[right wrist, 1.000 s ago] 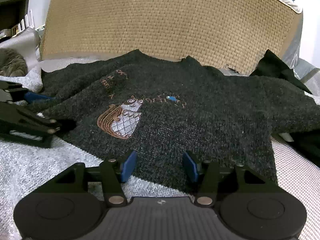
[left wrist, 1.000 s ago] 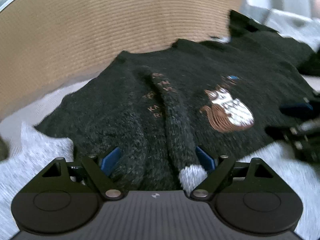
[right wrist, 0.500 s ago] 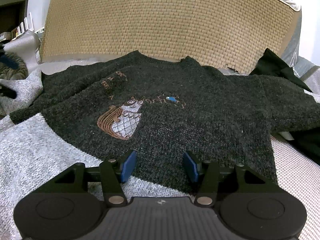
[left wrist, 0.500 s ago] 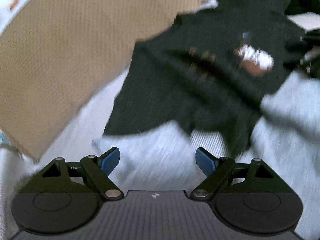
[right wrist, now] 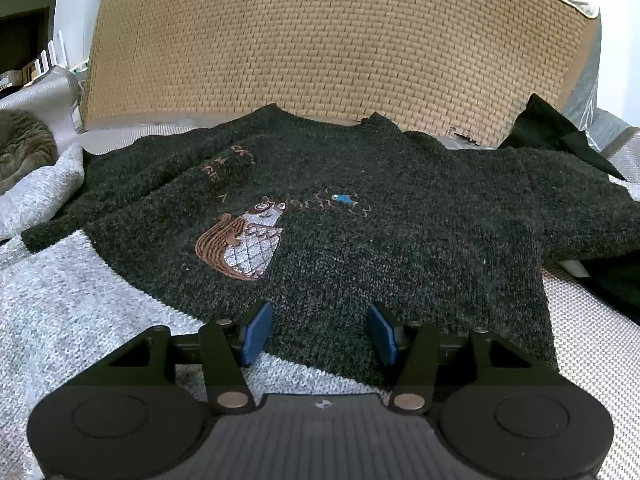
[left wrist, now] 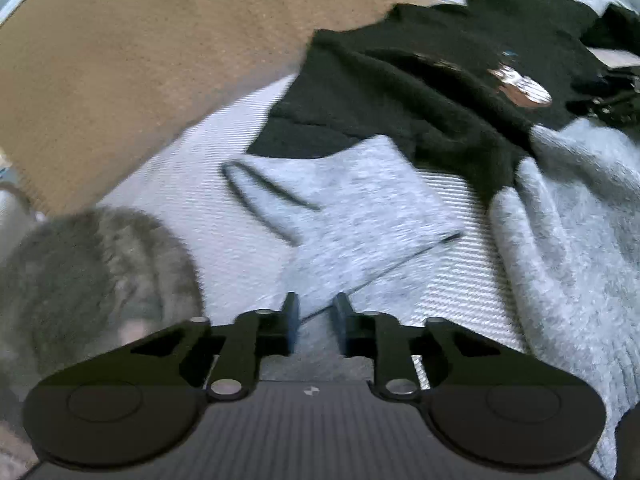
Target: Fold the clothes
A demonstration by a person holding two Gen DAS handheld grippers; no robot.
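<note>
The dark sweater [right wrist: 360, 216] lay flat on the bed before the woven headboard [right wrist: 332, 40]. My right claw [right wrist: 320, 336] pointed down at its hem, jaws half open, holding nothing. My left claw [left wrist: 314, 324] was closed, empty, above the grey garment [left wrist: 352, 200].

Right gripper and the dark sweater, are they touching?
Cannot tell. In the right wrist view the right gripper has its jaws spread over the dark sweater hem, but neither contact nor gap shows plainly.
</note>
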